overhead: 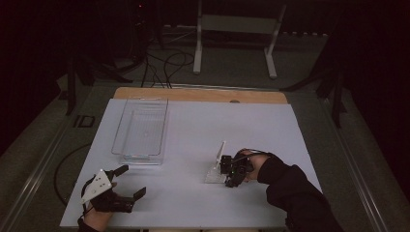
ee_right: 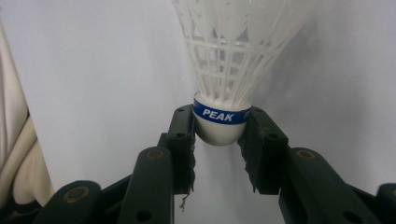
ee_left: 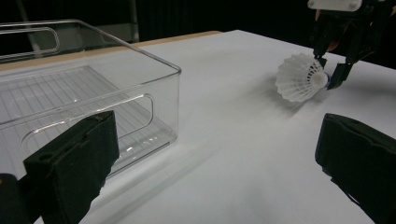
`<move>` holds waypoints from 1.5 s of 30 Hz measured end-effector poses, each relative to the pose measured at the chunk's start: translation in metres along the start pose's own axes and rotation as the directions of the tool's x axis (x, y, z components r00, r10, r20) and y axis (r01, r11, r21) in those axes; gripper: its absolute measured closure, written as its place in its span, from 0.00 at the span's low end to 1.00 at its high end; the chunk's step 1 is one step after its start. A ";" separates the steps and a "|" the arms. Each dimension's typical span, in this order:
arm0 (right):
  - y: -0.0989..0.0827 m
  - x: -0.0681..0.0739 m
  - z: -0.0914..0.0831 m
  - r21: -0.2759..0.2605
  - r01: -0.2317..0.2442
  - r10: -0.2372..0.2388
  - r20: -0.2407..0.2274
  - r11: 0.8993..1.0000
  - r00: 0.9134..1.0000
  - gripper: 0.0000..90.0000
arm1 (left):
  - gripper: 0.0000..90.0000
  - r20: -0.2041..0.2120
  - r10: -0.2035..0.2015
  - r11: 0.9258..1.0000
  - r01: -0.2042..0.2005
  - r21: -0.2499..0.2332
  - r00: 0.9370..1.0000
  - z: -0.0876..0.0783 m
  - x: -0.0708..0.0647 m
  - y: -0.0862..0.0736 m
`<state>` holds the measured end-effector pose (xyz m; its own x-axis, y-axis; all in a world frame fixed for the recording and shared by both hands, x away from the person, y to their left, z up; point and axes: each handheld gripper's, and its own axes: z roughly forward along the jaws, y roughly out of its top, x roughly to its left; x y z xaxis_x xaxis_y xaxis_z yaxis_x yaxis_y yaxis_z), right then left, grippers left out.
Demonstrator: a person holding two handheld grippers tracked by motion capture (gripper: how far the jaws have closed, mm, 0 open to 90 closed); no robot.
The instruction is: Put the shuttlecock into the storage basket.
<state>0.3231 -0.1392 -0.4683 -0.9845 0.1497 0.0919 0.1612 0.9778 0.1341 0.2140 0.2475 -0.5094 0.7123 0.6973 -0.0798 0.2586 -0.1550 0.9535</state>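
- White worktop point(overhead: 193, 145), high view: the right gripper point(overhead: 231, 170) grips a white plastic shuttlecock point(overhead: 216, 166) right of centre, well apart from the clear plastic rectangular bin point(overhead: 140, 131); open surface lies between.
- Left gripper view: the left gripper point(ee_left: 210, 154) rests near the bin's corner, fingers spread, empty.
- Right gripper view: fingers point(ee_right: 182, 140) pinch the blue-banded cork; lifting and any placing look undone.

Two hand-held black grippers. Left gripper point(overhead: 130, 181): grey three-cornered plate point(overhead: 97, 184) on top with small dark dots, broad matte black jaws with rough, frayed pad edges. Right gripper point(ee_right: 218, 140): slim black linked arms, brass-coloured pivot pins, small screw holes along the jaws, torn padding on the inner faces. Dark long sleeve point(overhead: 295, 191) on the right arm.
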 end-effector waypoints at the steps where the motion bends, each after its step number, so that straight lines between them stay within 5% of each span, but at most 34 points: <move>1: -0.001 0.001 -0.001 -0.006 0.006 -0.006 -0.009 1.000 1.000 0.74 | 0.00 0.000 -0.001 1.000 0.001 0.000 1.000 0.000 0.000 0.000; 15: -0.013 0.011 -0.010 -0.043 0.157 -0.158 -0.018 0.987 0.987 0.74 | 0.00 0.011 -0.002 1.000 0.002 0.014 1.000 0.003 -0.001 -0.001; 28: -0.014 0.015 -0.026 -0.089 0.149 -0.150 0.002 0.985 0.989 0.74 | 0.00 0.058 -0.016 1.000 0.014 0.025 0.998 0.005 -0.001 0.001; 35: -0.013 0.017 -0.029 -0.074 0.161 -0.160 0.018 0.984 0.987 0.74 | 0.00 0.065 -0.002 0.998 -0.002 0.063 0.998 0.007 -0.002 0.001; 45: -0.014 0.018 -0.034 -0.075 0.177 -0.177 0.015 0.981 0.984 0.74 | 0.00 0.143 0.016 0.989 -0.037 0.146 0.990 0.011 -0.009 0.016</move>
<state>0.3056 -0.1551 -0.4352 -0.9984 -0.0232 0.0524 -0.0110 0.9751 0.2216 0.2189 0.2315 -0.4967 0.8025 0.5874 -0.1051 0.3243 -0.2814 0.9031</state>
